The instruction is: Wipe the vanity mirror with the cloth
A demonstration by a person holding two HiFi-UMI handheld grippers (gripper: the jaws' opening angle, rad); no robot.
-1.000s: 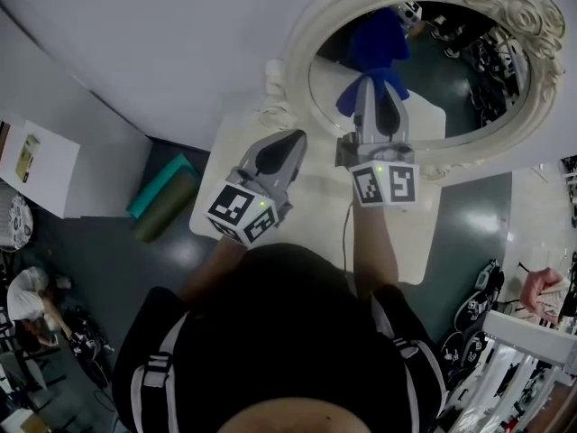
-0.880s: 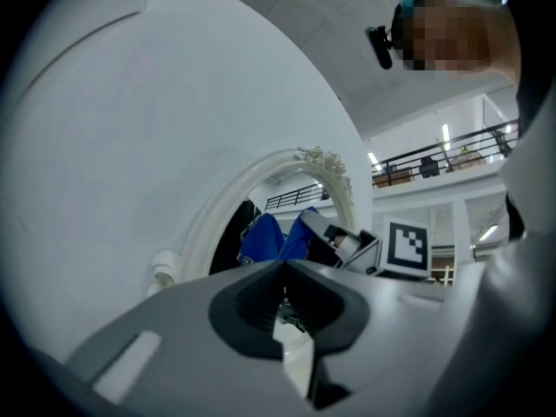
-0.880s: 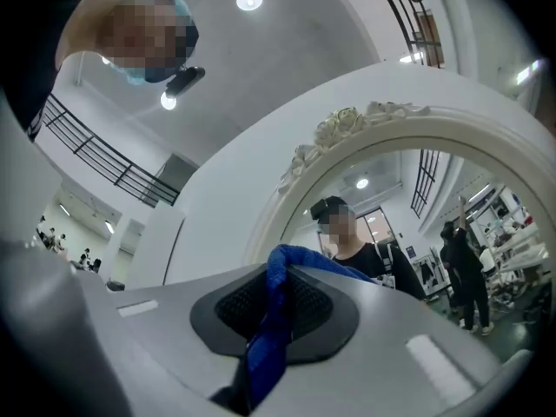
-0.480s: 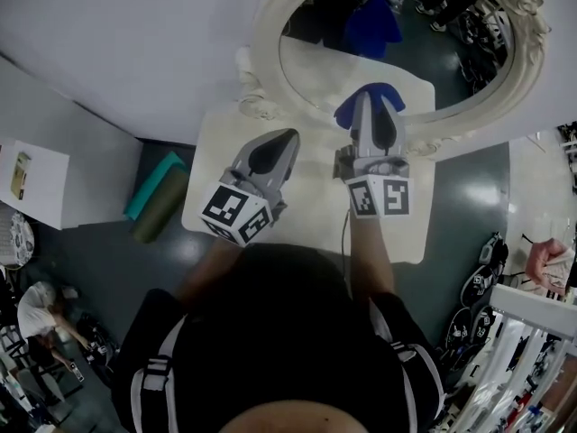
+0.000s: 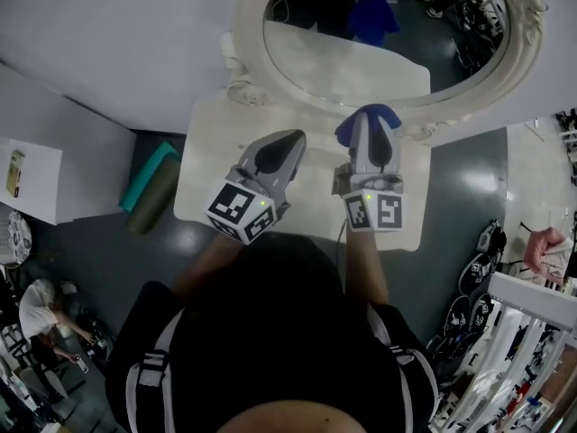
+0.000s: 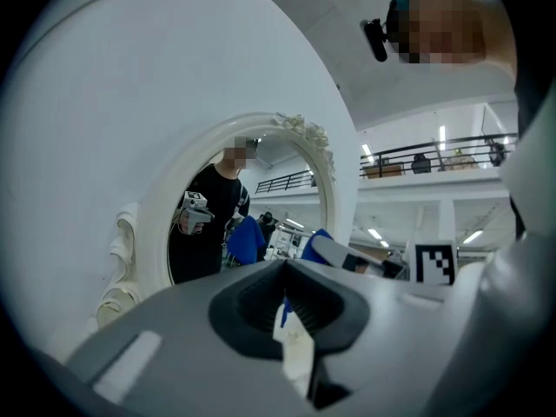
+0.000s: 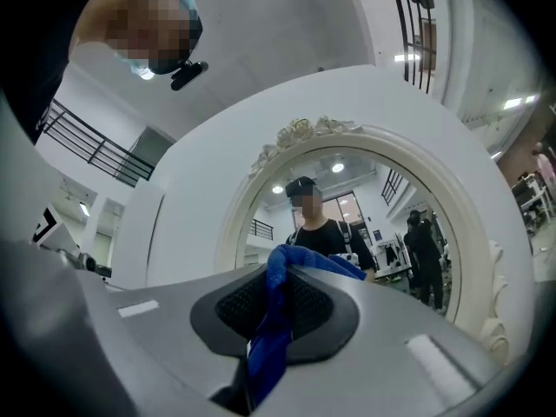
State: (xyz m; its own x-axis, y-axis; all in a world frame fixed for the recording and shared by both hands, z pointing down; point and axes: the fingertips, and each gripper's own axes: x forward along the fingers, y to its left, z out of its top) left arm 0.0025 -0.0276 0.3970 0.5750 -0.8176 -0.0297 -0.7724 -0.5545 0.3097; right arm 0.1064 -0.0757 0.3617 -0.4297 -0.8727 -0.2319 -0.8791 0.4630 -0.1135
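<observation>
An oval vanity mirror [image 5: 361, 43] in an ornate cream frame [image 5: 242, 52] stands at the back of a small cream table [image 5: 207, 188]. My right gripper [image 5: 370, 120] is shut on a blue cloth [image 5: 365, 115], held just in front of the mirror's lower frame and apart from the glass. The cloth [image 7: 278, 311] runs pinched between the jaws in the right gripper view, with the mirror [image 7: 347, 233] ahead. My left gripper [image 5: 287, 139] hovers over the table, shut with nothing in it. The mirror [image 6: 243, 215] stands ahead of it to the left in the left gripper view.
A white wall [image 5: 117, 34] backs the table. A teal and olive rolled mat [image 5: 153, 192] lies on the floor at the table's left. A white cabinet [image 5: 32, 179] stands further left. People and racks are at the right edge [image 5: 541, 251].
My right gripper has drawn back with the cloth from the mirror glass to just in front of the lower frame. The left gripper has hardly moved.
</observation>
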